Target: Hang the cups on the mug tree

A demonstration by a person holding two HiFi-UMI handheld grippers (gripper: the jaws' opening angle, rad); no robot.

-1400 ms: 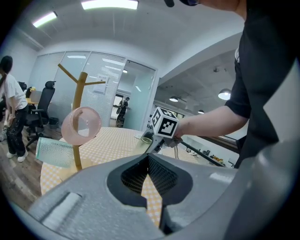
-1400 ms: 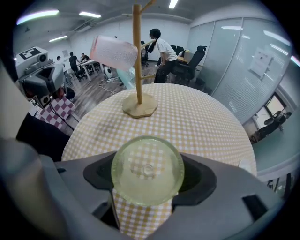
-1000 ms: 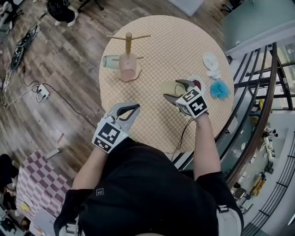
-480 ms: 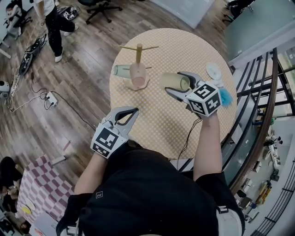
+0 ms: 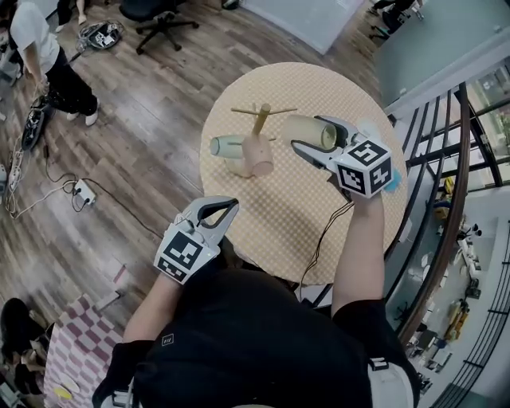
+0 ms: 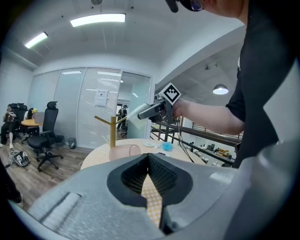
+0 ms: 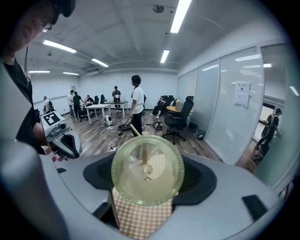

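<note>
The wooden mug tree [image 5: 261, 119] stands on the round checkered table [image 5: 271, 215]. A pale green cup [image 5: 225, 146] hangs sideways on its left, and a pink cup [image 5: 259, 157] sits low against the post. My right gripper [image 5: 309, 132] is shut on a translucent yellow-green cup [image 5: 303, 127], held in the air just right of the tree with its open end toward the post. In the right gripper view the cup [image 7: 146, 171] fills the jaws and the post shows through it. My left gripper [image 5: 217, 213] is shut and empty by the table's near left edge.
A blue fluffy thing [image 5: 392, 182] and a small white object [image 5: 368, 126] lie on the table behind my right gripper. A metal railing [image 5: 446, 199] runs close on the right. On the floor to the left are a power strip [image 5: 80, 191], a person [image 5: 48, 64] and an office chair [image 5: 151, 12].
My right gripper has lifted the yellow-green cup off the table's right side and carried it away from me, up to the mug tree. The left gripper has stayed shut at the near edge.
</note>
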